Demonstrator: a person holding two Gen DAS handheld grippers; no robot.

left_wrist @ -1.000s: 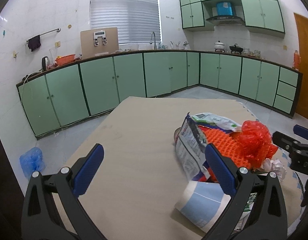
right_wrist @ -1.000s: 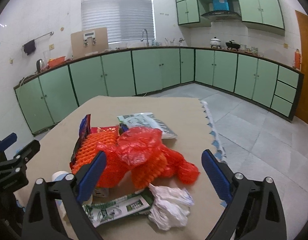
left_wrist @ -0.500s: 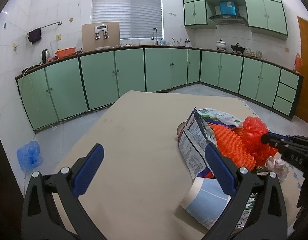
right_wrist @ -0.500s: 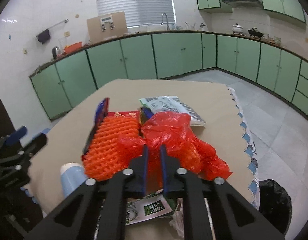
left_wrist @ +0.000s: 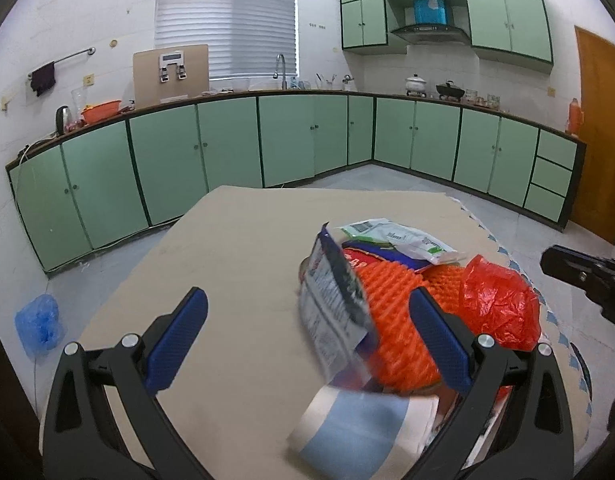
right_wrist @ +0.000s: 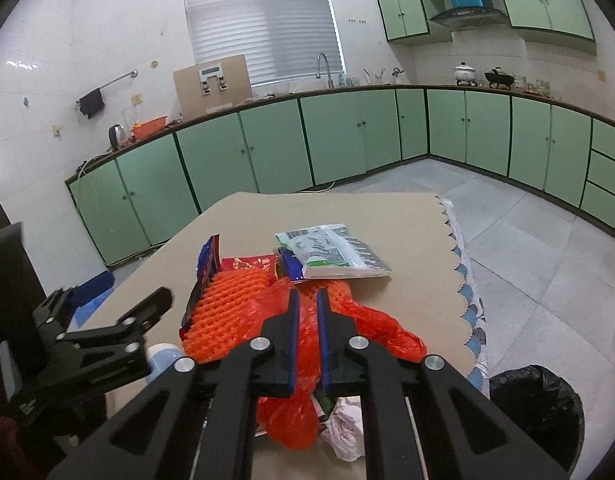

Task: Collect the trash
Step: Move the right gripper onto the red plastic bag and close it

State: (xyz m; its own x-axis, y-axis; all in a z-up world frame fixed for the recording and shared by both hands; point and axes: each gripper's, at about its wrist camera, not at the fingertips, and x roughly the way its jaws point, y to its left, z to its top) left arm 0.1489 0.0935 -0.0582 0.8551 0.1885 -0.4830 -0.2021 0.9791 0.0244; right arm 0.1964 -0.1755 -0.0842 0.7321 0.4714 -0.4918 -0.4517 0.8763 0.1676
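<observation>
Green cabinets wrap around the kitchen behind a tan table, and the trash is heaped at its near end, close under both my tools. My right gripper has its jaws pinched nearly together on a fold of the red plastic bag, which drapes over the pile and hangs down below the fingers toward me. From the left wrist view that same bag bulges on the right side of the heap.

What the coming move turns on, as I judge it, is the bin: a black-lined trash can stands on the floor off the table's right edge, low and to the right of the right gripper, so the right hand is plainly the nearer one for carrying the bag over. The scalloped table edge lies between grip and bin.

My left gripper stands wide open with nothing between its fingers; the upright snack wrapper and the orange foam netting sit just ahead of its right finger. The netting runs away from me, alongside the bag and partly under it, so lifting the bag could drag it along. A white and green packet lies flat at the far side of the heap, a crumpled tissue at the near side, and a pale blue paper cup on its side under the left tool.
</observation>
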